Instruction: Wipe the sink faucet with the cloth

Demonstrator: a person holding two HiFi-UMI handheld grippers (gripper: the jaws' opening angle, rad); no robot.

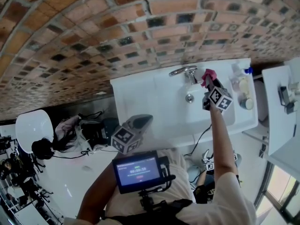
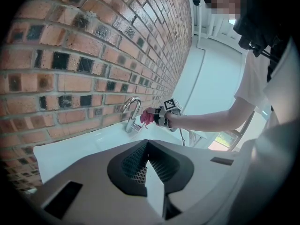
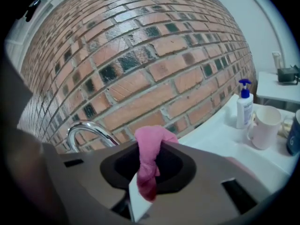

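A pink cloth [image 3: 149, 158] is clamped in the right gripper [image 3: 143, 184], with the curved faucet [image 3: 86, 131] just to its left over the sink [image 1: 140, 93]. The left gripper [image 2: 149, 175], jaws together and empty, is held well back, farther away.

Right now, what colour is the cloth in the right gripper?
The cloth is pink, seen best in the right gripper view.
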